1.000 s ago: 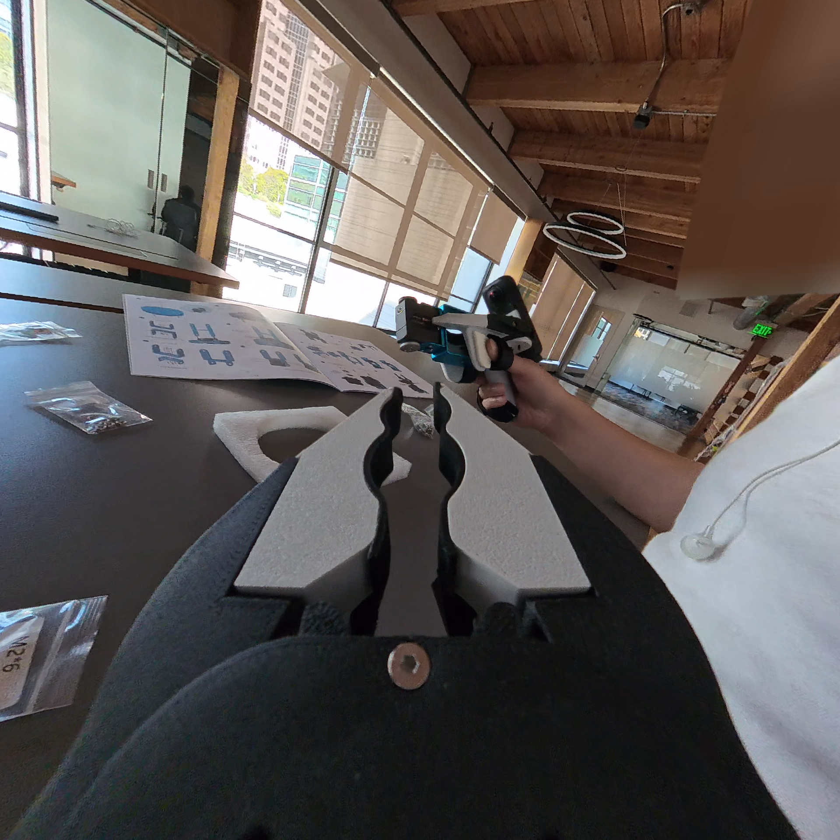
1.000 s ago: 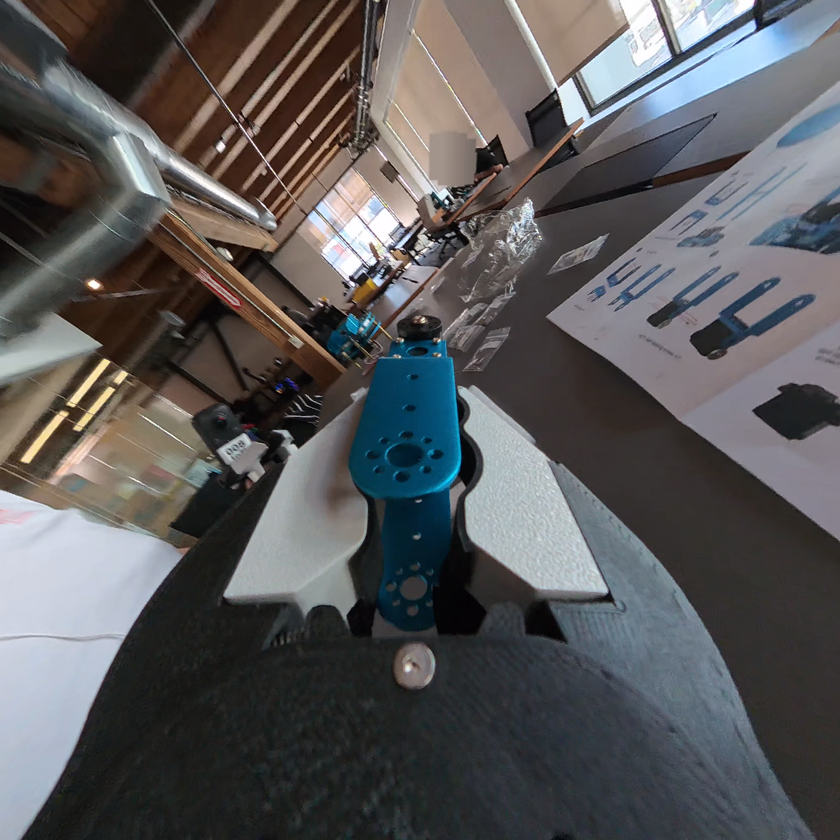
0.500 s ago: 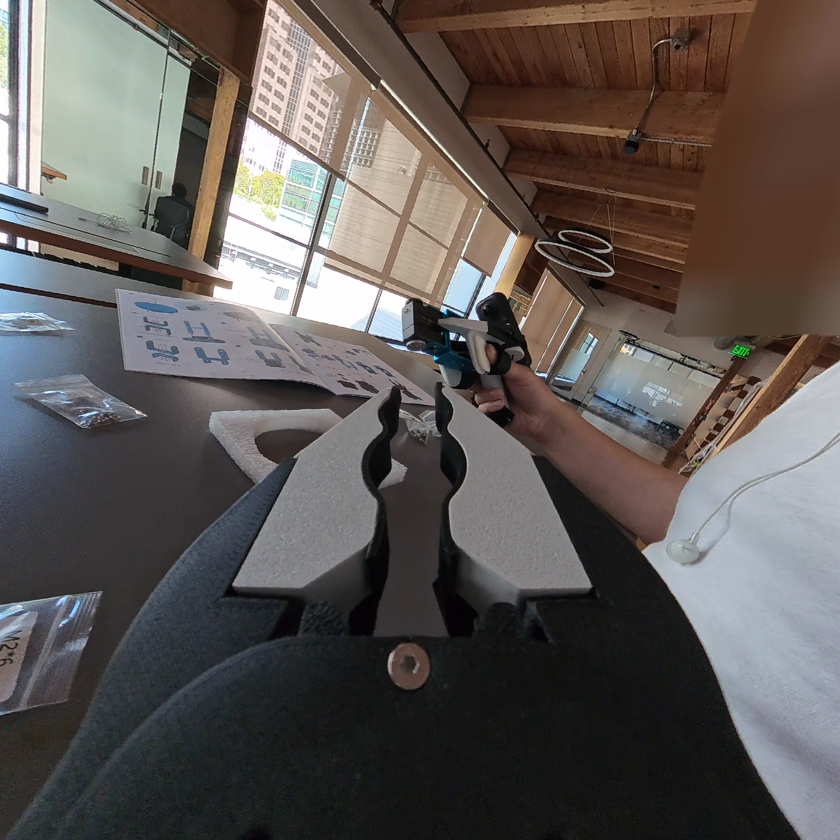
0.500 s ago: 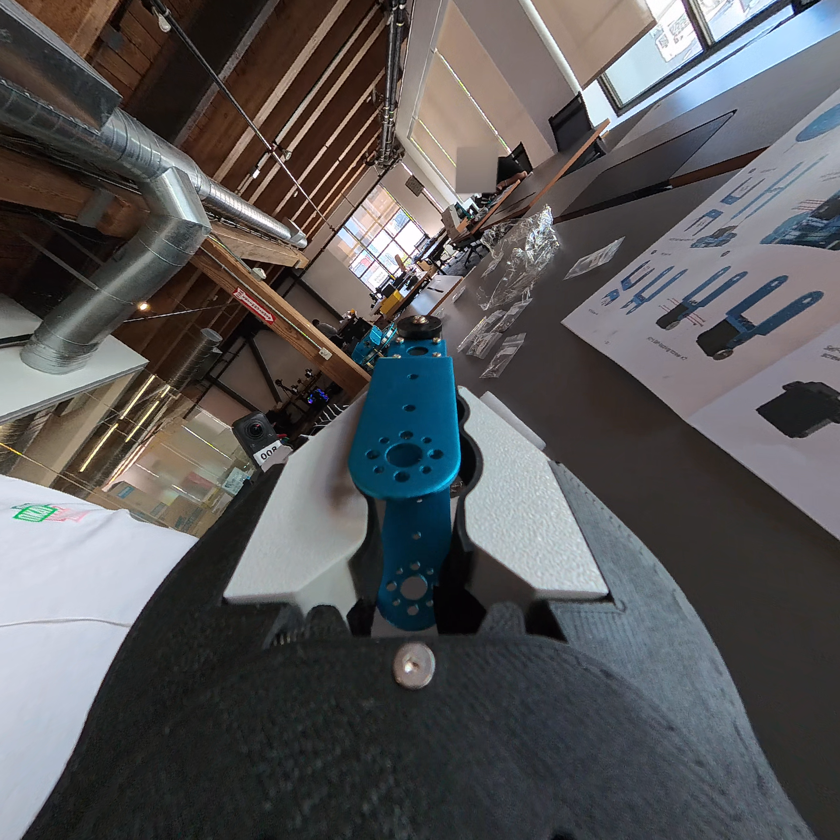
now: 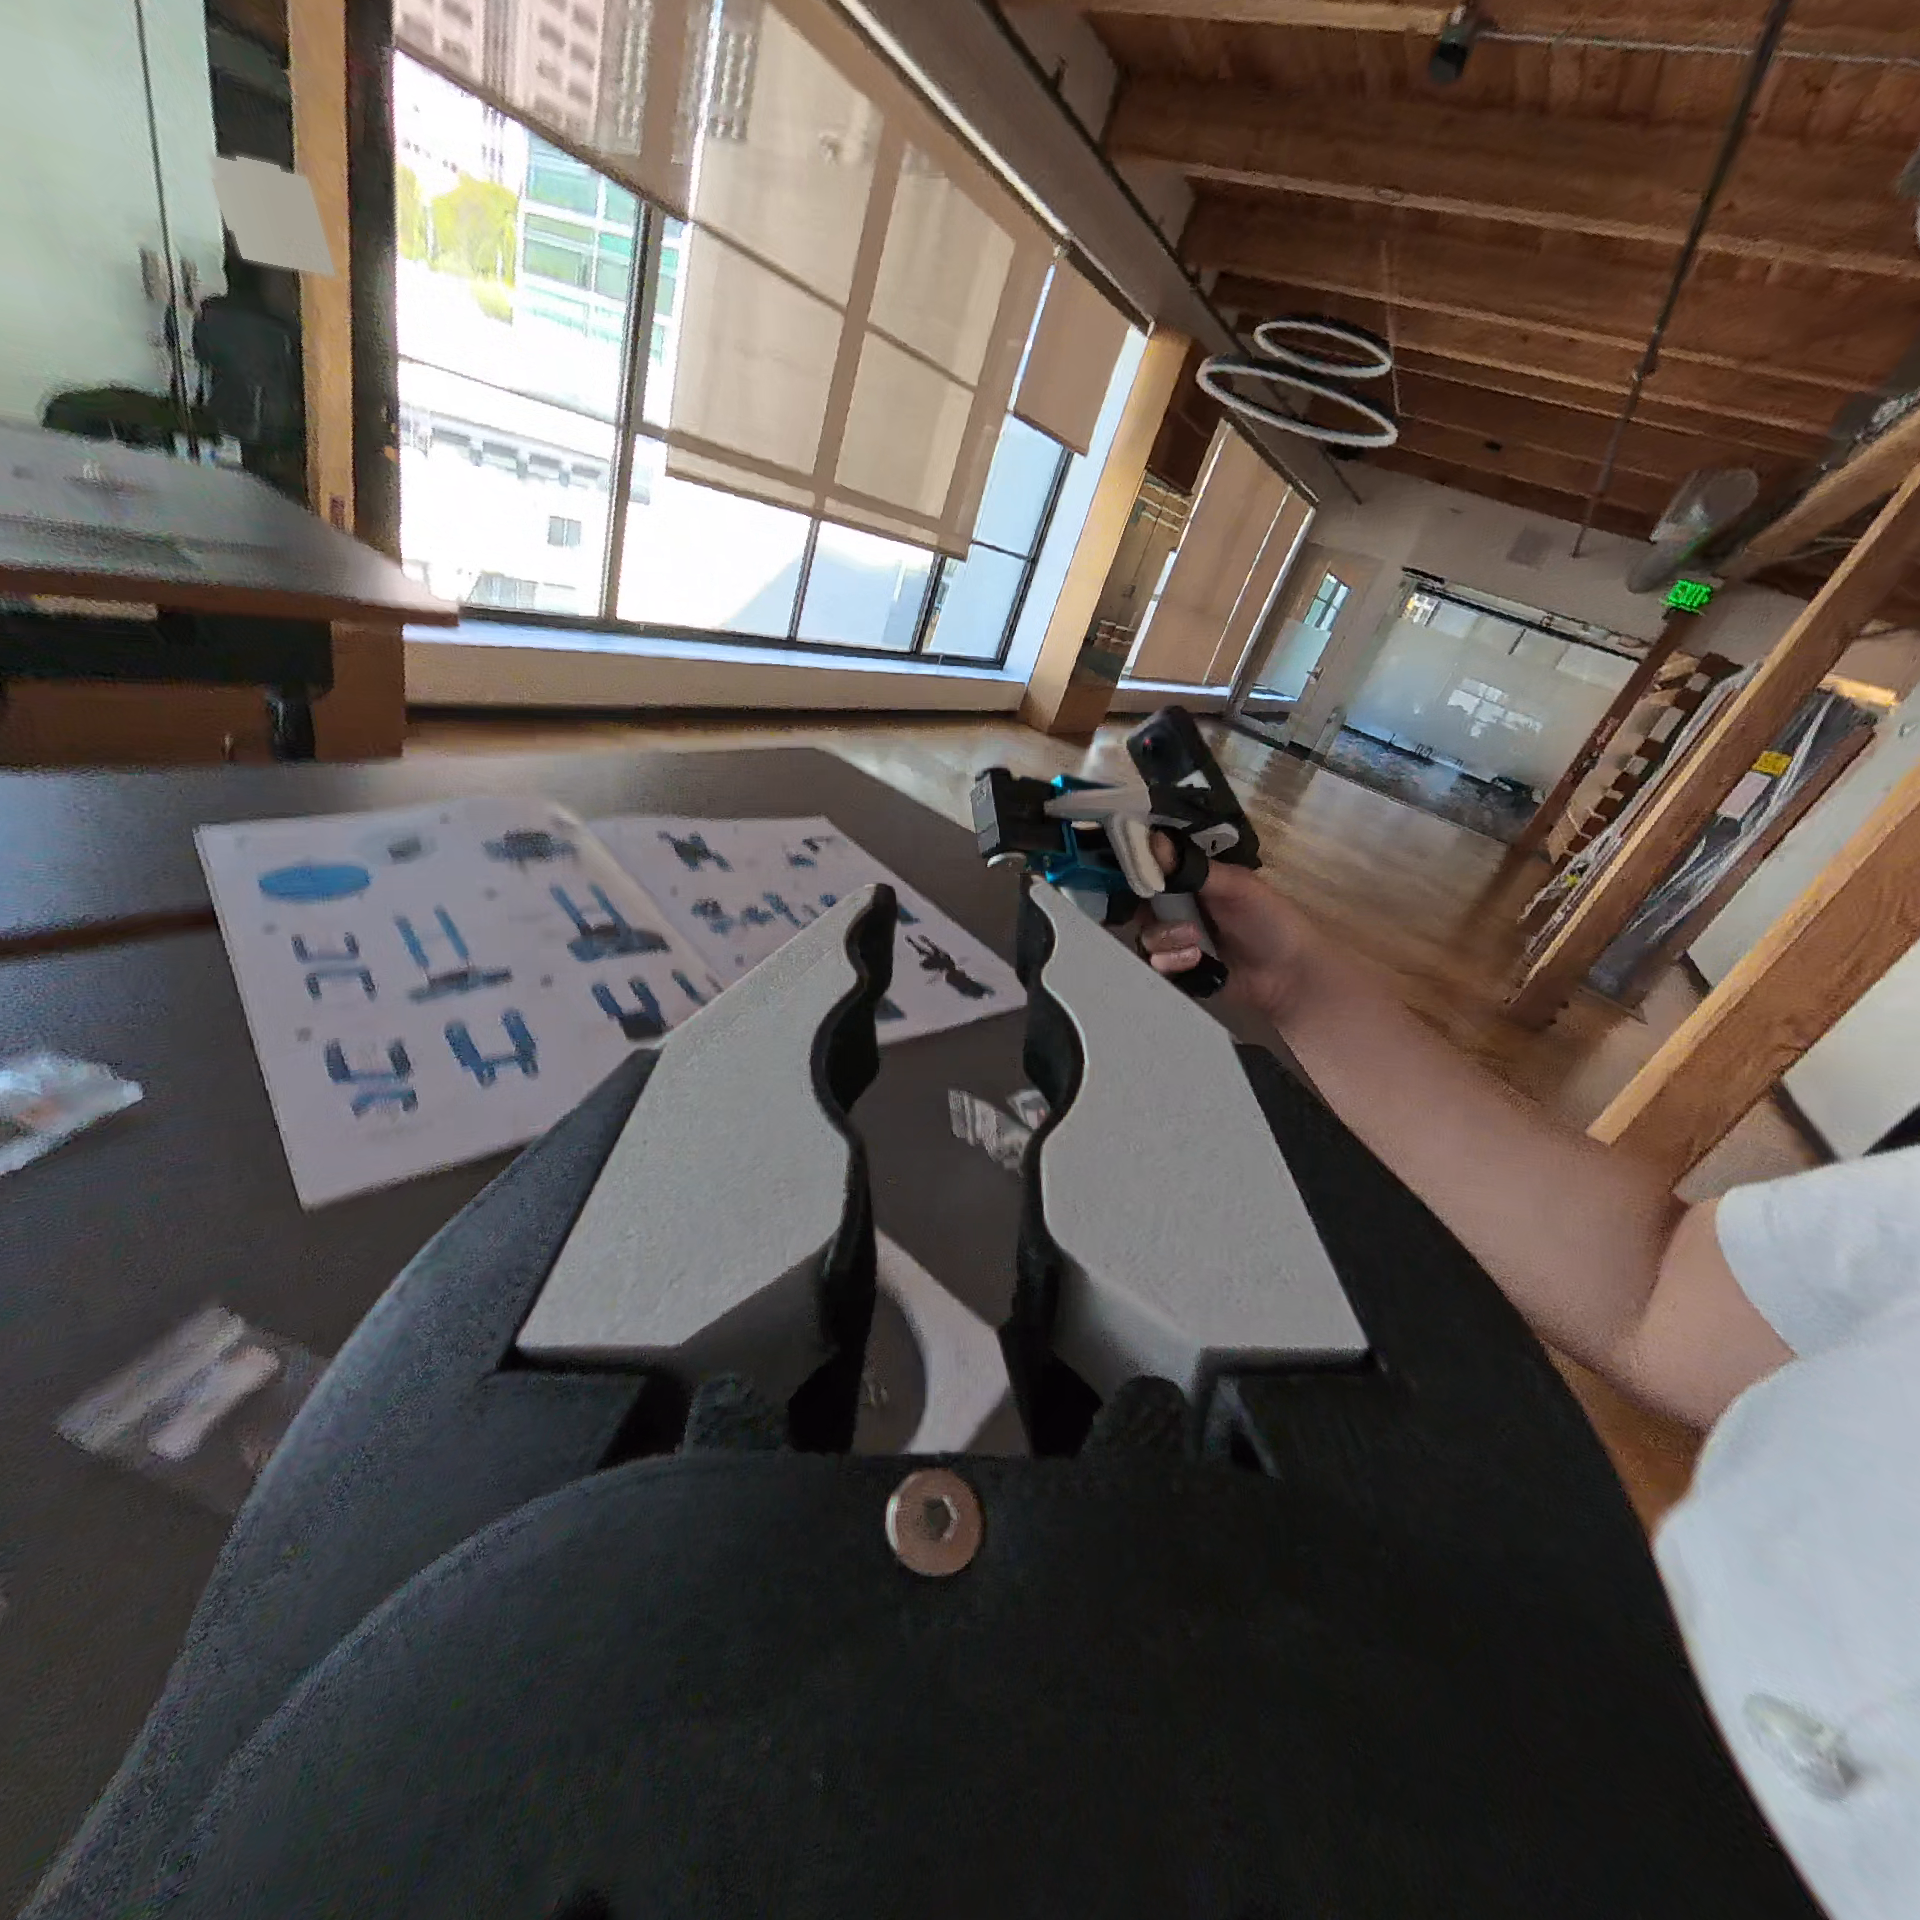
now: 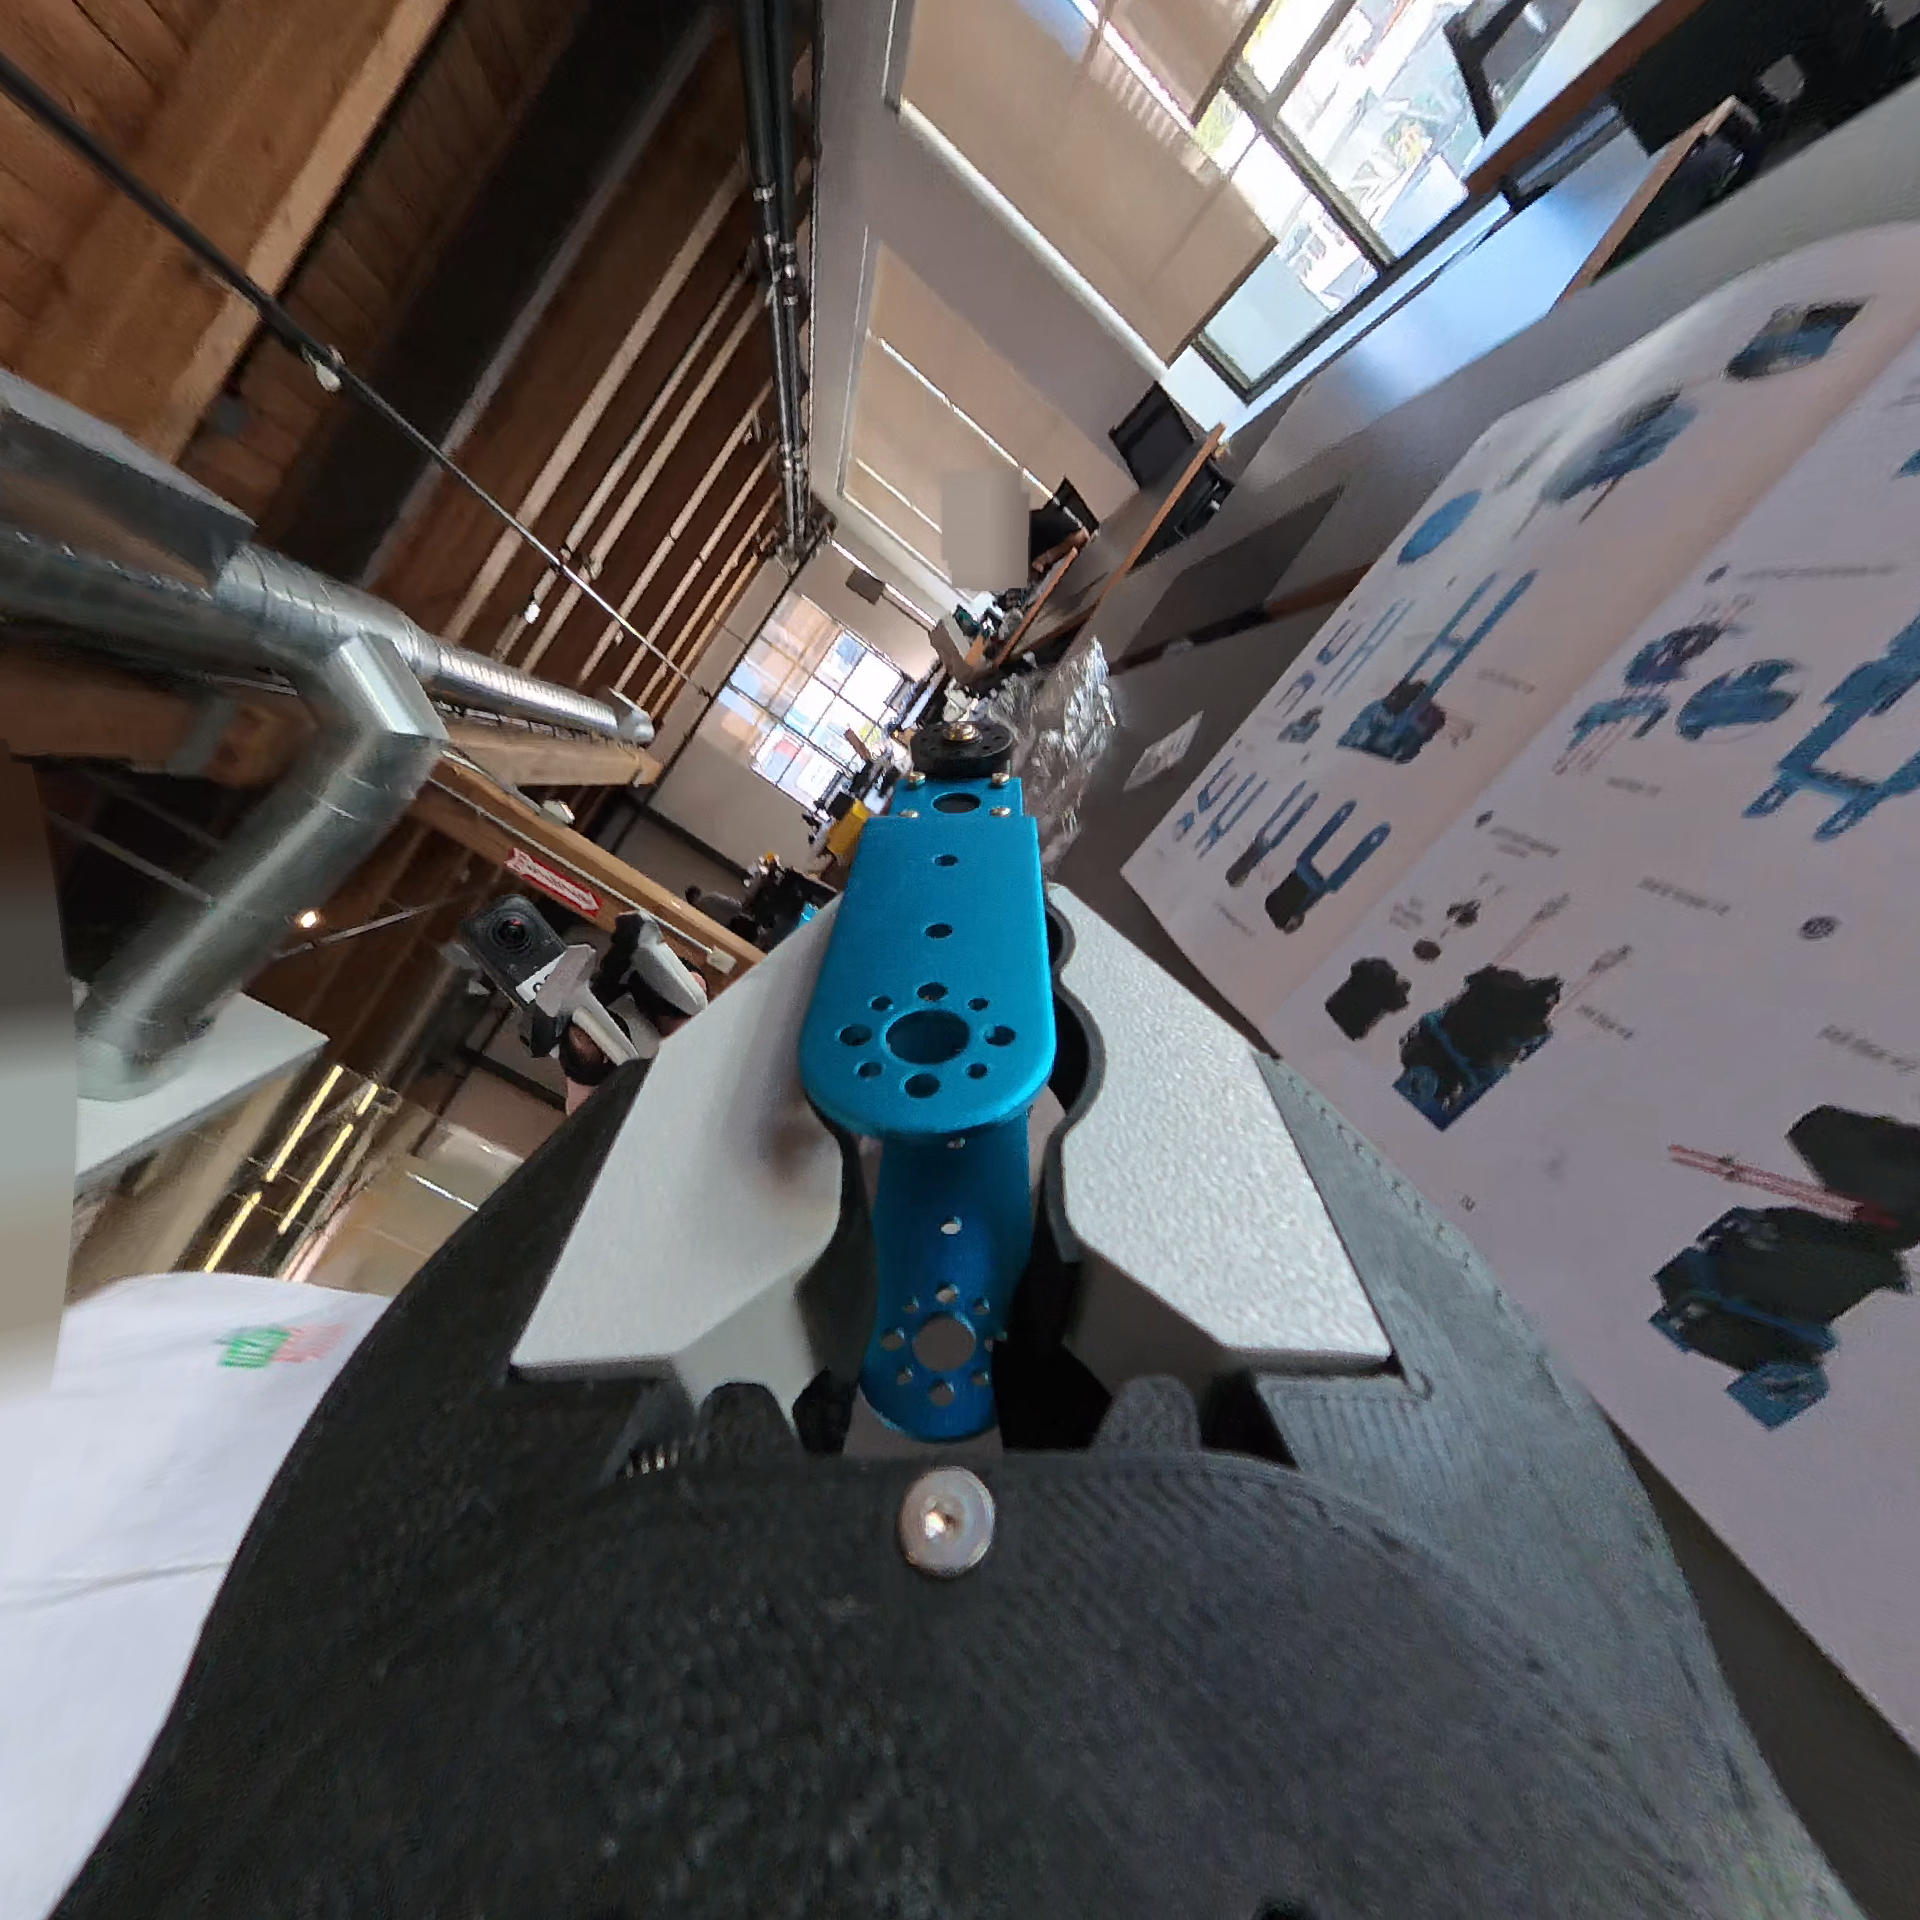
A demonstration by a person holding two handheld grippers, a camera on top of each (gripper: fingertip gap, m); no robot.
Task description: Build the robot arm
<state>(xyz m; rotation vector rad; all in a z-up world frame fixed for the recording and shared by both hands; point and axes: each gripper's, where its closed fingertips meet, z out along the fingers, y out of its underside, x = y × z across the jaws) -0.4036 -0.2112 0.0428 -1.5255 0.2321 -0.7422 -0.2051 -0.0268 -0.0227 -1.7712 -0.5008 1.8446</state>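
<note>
My left gripper [image 5: 956, 914] is open and empty, held above the dark table [image 5: 125, 1226]. A white foam piece [image 5: 935, 1351] and a small clear bag of parts [image 5: 992, 1122] show between its fingers, below them. My right gripper [image 6: 935, 925] is shut on a blue perforated metal bracket [image 6: 925, 987] with a black round horn [image 6: 961, 753] at its far end. In the left wrist view the right gripper [image 5: 1039, 842], held by a hand [image 5: 1247, 956], hovers past the table's far right corner with the blue part in it. The left gripper [image 6: 582, 987] shows far off in the right wrist view.
An open instruction booklet [image 5: 468, 987] lies on the table ahead of the left gripper; it also shows in the right wrist view [image 6: 1558, 831]. Clear plastic bags [image 5: 166, 1392] lie at the left. A crumpled clear wrap [image 6: 1070, 717] lies farther along the table. There is about 30 centimetres between the tips of the two grippers.
My left gripper has opened wider and moved forward over the foam toward the booklet. My right gripper, still shut on the blue bracket, has swung closer to the booklet.
</note>
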